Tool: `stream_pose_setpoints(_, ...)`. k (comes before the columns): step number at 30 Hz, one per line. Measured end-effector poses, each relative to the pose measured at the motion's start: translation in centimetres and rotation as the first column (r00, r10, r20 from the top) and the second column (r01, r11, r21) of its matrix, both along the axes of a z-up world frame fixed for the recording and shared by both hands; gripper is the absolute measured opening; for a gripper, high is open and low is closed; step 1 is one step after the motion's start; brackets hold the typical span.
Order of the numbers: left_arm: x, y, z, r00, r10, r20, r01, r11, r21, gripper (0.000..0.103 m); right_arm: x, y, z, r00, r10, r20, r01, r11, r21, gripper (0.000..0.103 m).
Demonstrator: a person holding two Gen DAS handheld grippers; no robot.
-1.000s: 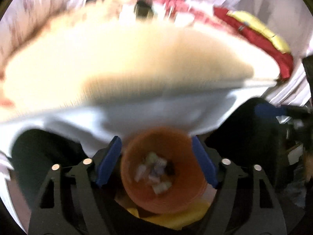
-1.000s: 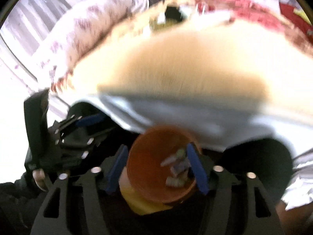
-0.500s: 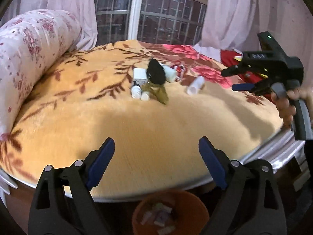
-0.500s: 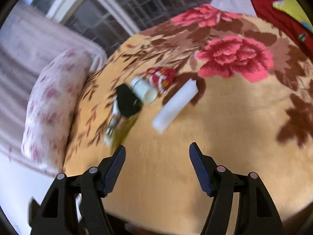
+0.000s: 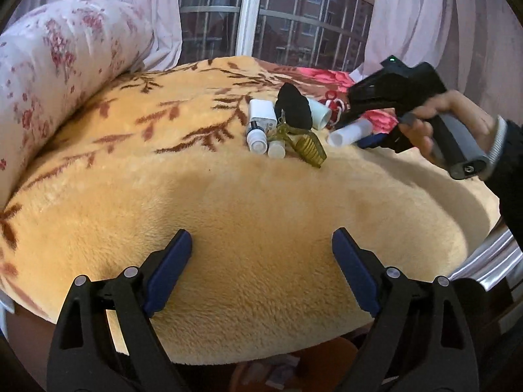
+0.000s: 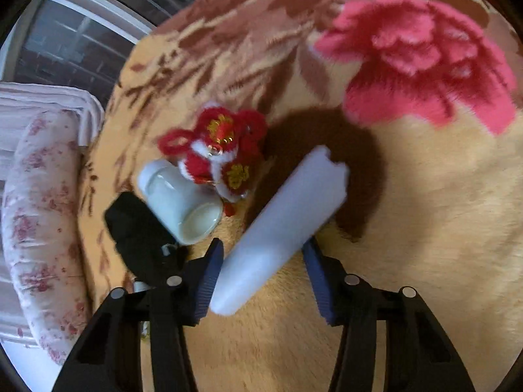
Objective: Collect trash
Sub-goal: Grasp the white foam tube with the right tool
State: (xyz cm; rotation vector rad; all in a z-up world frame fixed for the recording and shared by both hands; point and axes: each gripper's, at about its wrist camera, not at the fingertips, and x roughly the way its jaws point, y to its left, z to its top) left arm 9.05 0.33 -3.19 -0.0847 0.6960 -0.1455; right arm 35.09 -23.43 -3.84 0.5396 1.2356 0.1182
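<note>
Trash lay in a small cluster on the yellow floral blanket (image 5: 248, 215), toward its far side near the window (image 5: 287, 23). From the right wrist camera, the right gripper (image 6: 263, 261) pointed down over a white tube (image 6: 281, 228) that lay slantwise between its blue pads; the jaws were closing, and the left pad looked just beside the tube's lower end, though contact could not be made out. Beside the tube lay a white cup (image 6: 183, 202) on its side, a red and white knitted ornament (image 6: 222, 150) touching it, and a black cloth object (image 6: 137, 228). In the left wrist view, the left gripper (image 5: 261, 261) hung over bare blanket with jaws wide apart and nothing between them. A white charger block (image 5: 261, 116), two small white cylinders (image 5: 266, 145) and an olive ribbed strip (image 5: 309, 148) lay beyond. A flowered bolster (image 5: 55, 75) ran along the left.
</note>
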Motion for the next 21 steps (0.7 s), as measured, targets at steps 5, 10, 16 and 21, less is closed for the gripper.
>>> stream_pose_setpoints(5, 0.1, 0.0, -0.1, 1.000, 0.002, 0.000, -0.002, 1.000, -0.010, 0.090, 0.5, -0.4, -0.4, 0.999, -0.039, -0.020, 0.040, 0.998, 0.039, 0.056)
stream_pose_setpoints(10, 0.0, -0.8, -0.3, 1.000, 0.028, 0.003, -0.028, 0.999, 0.032, 0.091, 0.8, -1.9, -1.2, 0.986, -0.153, -0.068, 0.163, 0.971, 0.174, 0.062)
stream_pose_setpoints(16, 0.0, -1.0, -0.4, 0.999, 0.037, 0.005, -0.037, 0.998, 0.047, 0.091, 0.4, -1.3, -0.7, 0.982, -0.184, -0.046, 0.186, 0.980, 0.063, 0.037)
stream_pose_setpoints(21, -0.3, -0.7, 0.2, 1.000, 0.005, -0.017, -0.004, 0.999, 0.042, 0.091, -2.8, -3.0, 0.2, 0.990, -0.122, 0.073, 0.117, 0.991, 0.070, 0.030)
